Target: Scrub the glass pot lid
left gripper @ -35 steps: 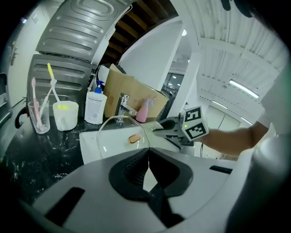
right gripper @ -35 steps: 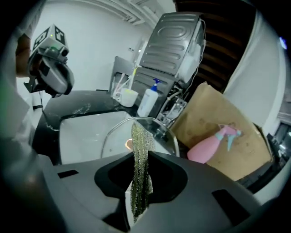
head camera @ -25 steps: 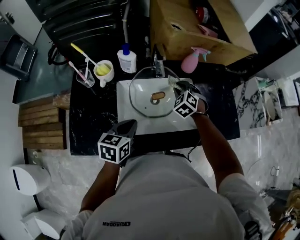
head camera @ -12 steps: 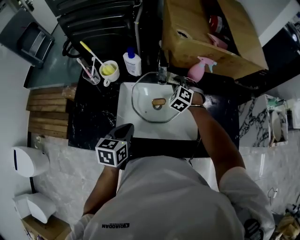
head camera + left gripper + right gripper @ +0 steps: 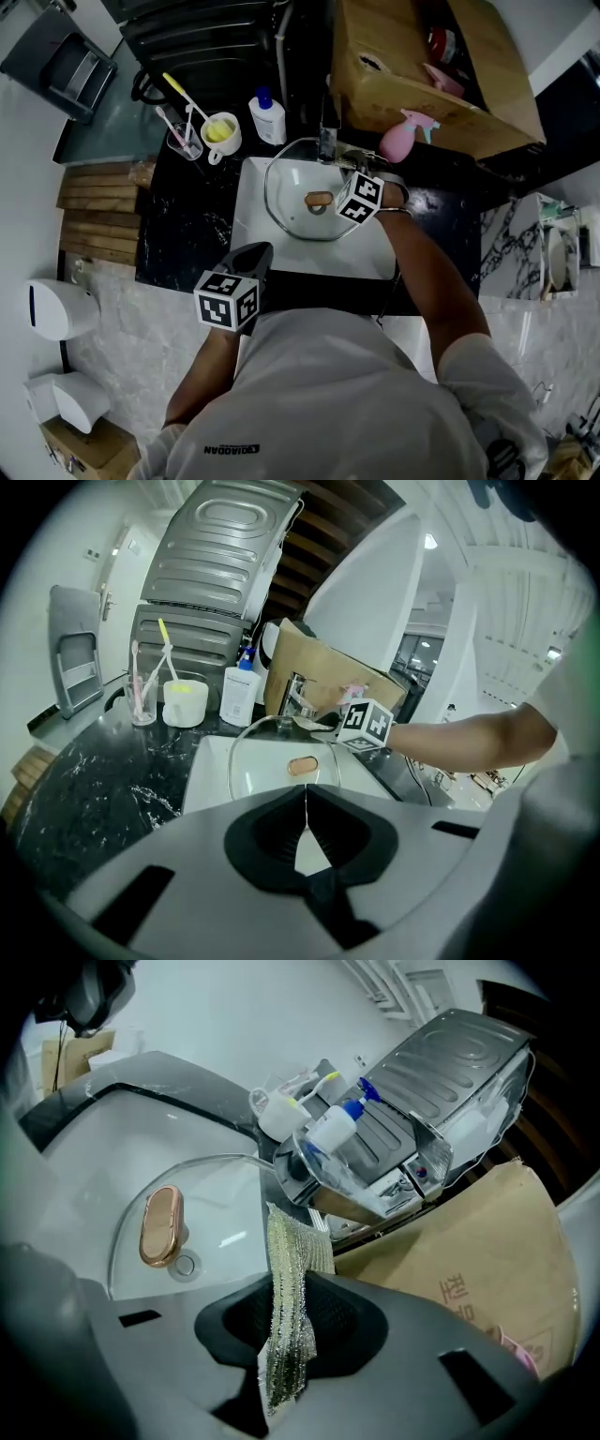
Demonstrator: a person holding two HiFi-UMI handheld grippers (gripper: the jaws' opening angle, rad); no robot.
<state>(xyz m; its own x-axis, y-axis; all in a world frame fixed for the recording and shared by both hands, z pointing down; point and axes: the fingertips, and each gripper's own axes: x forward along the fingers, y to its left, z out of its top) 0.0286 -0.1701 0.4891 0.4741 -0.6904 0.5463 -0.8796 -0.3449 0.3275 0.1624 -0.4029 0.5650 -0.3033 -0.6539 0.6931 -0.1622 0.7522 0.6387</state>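
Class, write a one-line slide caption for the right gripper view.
Right claw pinches a metallic scrub cloth by the glass pot lid.

The left gripper (image 5: 305,808) sits low, close to the torso (image 5: 328,394), its jaws pressed together with nothing between them; the left forearm (image 5: 202,375) is bent back; the right arm (image 5: 431,272) stretches forward; the right gripper (image 5: 286,1335) has its jaws clamped on a scouring cloth (image 5: 283,1251).

Around glass pot lid (image 5: 291,202): faucet (image 5: 328,141) at 12 o'clock, cardboard box (image 5: 412,84) at 1–2, bottle (image 5: 269,117) and cup (image 5: 222,134) at 10–11. Black surface (image 5: 187,234) at 9 bare. Right claw (image 5: 286,1307) occupies 3.
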